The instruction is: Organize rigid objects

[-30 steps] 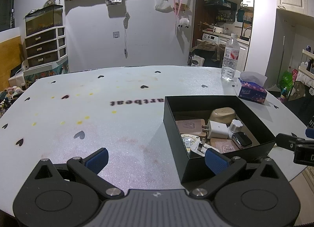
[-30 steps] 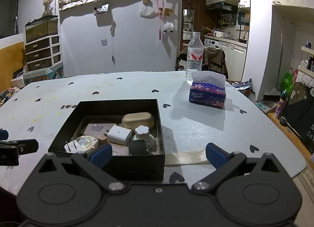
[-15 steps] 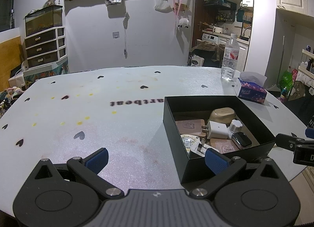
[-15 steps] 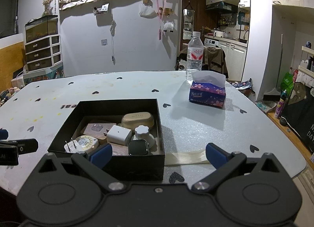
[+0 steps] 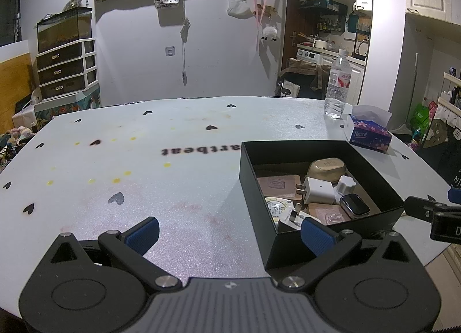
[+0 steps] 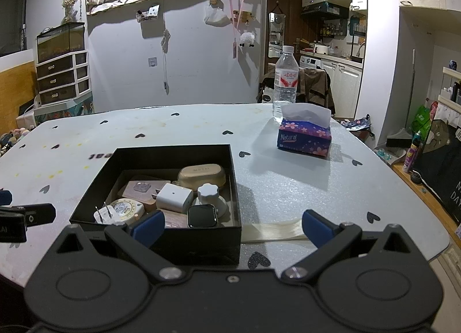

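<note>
Fingers [image 6: 147, 225] spread, both grippers; smartwatch [image 6: 202, 216] screen clearer right view.

A pale grey bench [image 6: 288, 189] printed with black hearts carries an open black cardboard box [image 6: 161, 151], a purple floral tissue box [image 6: 304, 138] and a clear plastic water bottle [image 6: 285, 82], all beyond the fingers.

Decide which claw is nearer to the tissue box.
Right. The right claw sits at the table's near edge with the tissue box ahead-right; the left claw is farther left, beyond the black box.
</note>
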Demonstrator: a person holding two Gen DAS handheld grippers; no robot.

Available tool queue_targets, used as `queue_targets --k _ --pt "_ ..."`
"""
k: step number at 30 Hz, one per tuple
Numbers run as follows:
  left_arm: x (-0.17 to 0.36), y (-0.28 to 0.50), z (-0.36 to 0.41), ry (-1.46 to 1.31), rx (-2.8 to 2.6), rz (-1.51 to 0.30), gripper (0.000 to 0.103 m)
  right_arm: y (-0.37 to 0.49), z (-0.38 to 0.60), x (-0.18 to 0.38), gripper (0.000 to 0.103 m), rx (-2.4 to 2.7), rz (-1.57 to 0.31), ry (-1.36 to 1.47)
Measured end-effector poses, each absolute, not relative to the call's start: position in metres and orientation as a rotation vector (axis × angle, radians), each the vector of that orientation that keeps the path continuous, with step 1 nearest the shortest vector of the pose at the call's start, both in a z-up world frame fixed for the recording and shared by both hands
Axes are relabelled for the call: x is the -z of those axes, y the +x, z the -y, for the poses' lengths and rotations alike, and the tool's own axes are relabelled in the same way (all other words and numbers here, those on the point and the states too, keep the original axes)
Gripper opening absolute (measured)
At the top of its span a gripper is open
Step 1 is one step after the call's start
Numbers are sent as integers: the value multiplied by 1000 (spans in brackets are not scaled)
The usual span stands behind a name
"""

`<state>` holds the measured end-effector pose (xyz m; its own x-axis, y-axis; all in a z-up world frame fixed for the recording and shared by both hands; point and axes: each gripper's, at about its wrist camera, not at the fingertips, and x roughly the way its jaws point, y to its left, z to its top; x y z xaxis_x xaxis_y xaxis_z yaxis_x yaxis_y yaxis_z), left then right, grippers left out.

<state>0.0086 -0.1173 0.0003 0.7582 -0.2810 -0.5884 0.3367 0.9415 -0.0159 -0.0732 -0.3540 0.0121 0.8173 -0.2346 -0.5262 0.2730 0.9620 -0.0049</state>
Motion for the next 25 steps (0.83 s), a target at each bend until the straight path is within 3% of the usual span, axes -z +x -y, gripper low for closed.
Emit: queue_targets --k 25 --pt "0 9 118 93 338 -626 103 -73 357 -10 103 269 -557 76"
